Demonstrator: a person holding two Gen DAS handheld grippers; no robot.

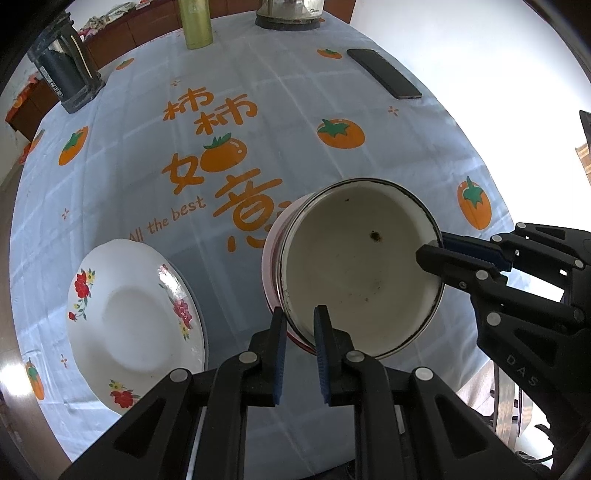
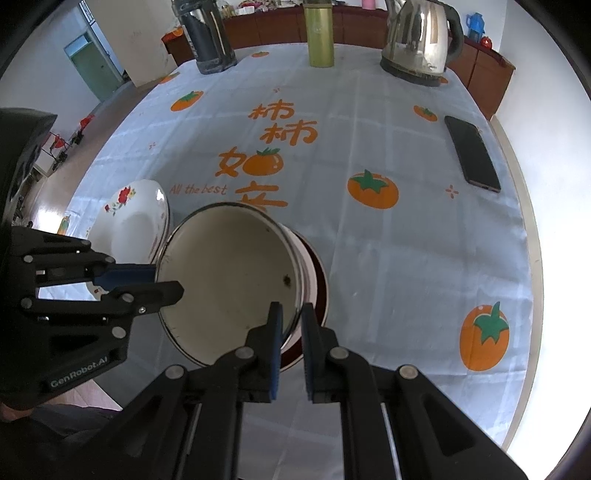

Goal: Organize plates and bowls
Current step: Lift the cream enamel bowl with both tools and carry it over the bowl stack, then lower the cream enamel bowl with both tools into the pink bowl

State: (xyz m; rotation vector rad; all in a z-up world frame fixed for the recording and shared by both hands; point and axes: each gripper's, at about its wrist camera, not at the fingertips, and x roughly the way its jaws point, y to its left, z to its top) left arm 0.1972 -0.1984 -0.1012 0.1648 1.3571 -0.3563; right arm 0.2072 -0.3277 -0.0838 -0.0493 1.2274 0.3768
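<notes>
Here both grippers clamp the rim of one enamel bowl (image 1: 362, 273), which sits tilted at the near middle of the table (image 1: 258, 92), its cream inside turned toward the cameras and marked by a small dark chip. The left gripper (image 1: 300, 332) has one finger outside the wall and one inside at the bowl's 7 o'clock edge, pads closed on the rim; the right gripper (image 1: 430, 248) bites the same rim at about 3 o'clock, its jaws nearly together with only the thin wall between them. In the right wrist view the right gripper (image 2: 291, 325) holds the rim at 5 o'clock and the left gripper (image 2: 168, 282) comes in at 9 o'clock. Under the bowl a pink and dark red edge shows, but whether it is a second dish or the bowl's own outer wall cannot be told, and whether the bowl touches the cloth is hidden. A white flowered plate (image 1: 133, 325) lies at 9 o'clock of the bowl, just beside it, its near edge cut off by the left gripper's frame. Farther back a black phone (image 2: 472, 153) lies at 2 o'clock, a steel kettle (image 2: 417, 40) at 1 o'clock, a green flask (image 2: 318, 35) at 12 with its top cropped, and a dark jug (image 2: 207, 35) at 11, also cropped
</notes>
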